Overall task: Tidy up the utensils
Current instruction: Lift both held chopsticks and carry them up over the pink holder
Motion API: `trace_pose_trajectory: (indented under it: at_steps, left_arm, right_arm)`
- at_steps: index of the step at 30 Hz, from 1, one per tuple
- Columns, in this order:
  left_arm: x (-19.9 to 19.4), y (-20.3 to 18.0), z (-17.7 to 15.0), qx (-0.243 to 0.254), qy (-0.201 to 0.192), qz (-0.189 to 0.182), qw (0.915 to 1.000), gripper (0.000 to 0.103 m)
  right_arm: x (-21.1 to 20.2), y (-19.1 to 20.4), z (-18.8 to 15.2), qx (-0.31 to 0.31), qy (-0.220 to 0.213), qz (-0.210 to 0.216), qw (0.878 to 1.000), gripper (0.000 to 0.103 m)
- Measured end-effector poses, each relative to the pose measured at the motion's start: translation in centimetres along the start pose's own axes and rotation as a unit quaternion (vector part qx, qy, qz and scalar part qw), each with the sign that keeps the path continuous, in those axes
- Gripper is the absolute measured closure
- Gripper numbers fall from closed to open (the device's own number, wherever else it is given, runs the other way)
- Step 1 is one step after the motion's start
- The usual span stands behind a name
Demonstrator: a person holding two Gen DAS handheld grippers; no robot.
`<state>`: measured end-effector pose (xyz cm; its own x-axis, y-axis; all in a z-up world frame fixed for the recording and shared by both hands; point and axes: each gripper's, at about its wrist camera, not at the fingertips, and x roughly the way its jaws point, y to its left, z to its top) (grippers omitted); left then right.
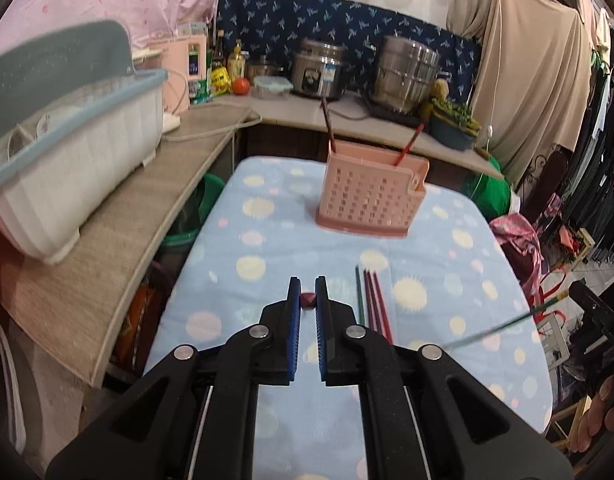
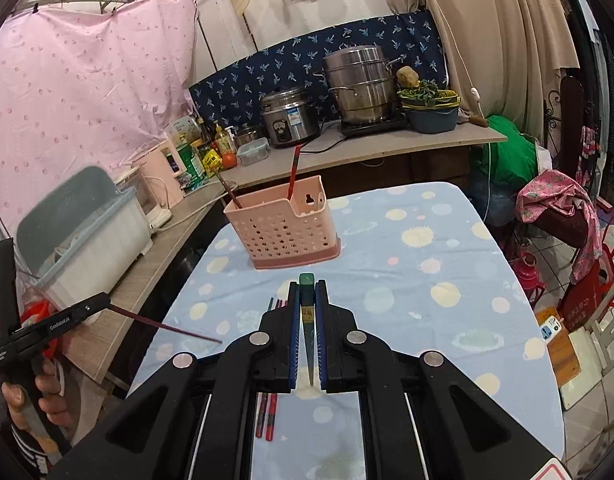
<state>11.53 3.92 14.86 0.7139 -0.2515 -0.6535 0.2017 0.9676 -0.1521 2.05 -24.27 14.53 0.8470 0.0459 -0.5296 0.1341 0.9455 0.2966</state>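
Note:
A pink perforated utensil holder [image 1: 371,198] stands on the blue dotted tablecloth, with two chopsticks standing in it; it also shows in the right wrist view [image 2: 285,230]. My left gripper [image 1: 307,300] is shut on a dark red chopstick [image 1: 308,300], seen end-on; from the right wrist view that chopstick [image 2: 167,326] sticks out of the left gripper [image 2: 107,303] over the table's left edge. My right gripper [image 2: 307,300] is shut on a green chopstick [image 2: 307,312], whose shaft [image 1: 503,328] shows at the right of the left wrist view. Several chopsticks [image 1: 373,304] lie on the cloth.
A white dish rack with a blue rim [image 1: 67,160] sits on the wooden counter to the left. A rice cooker [image 1: 319,70], a steel pot [image 1: 407,72], bottles and a basin of greens [image 1: 453,124] stand on the far counter. Clothes and bags crowd the right side.

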Motion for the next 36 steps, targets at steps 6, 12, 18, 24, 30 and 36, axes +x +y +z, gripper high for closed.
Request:
trace_pose_trajectory:
  at_steps: [6,12,18,24,30,36]
  left_arm:
    - [0.1,-0.8,4.5,0.003,-0.032,-0.006,0.9995,0.096]
    - [0.0,-2.1,8.4,0.009,-0.066,-0.014,0.9977,0.096]
    - [0.1,-3.3,12.8,0.005,-0.106,-0.024,0.9941,0.096]
    - [0.6,-4.9,17.0,0.009,-0.141,-0.03,0.9894,0.096]
    - [1.8,-6.5,20.8,0.014,-0.173,-0.032,0.9843,0.096]
    - [4.1,-7.6,23.0,0.02,-0.193,-0.023,0.9808,0.096]
  right_arm:
    - [0.4,0.0,3.1,0.003,-0.023,0.009,1.0,0.096]
    - [0.9,0.2,6.8,0.008,-0.057,0.025,0.998,0.096]
    - [2.0,0.8,11.4,0.014,-0.1,0.042,0.994,0.096]
    - [3.7,2.1,16.0,0.008,-0.136,0.053,0.989,0.096]
    - [6.7,3.3,19.7,0.004,-0.153,0.057,0.987,0.096]
    - [10.4,3.8,21.6,0.006,-0.155,0.052,0.986,0.096]
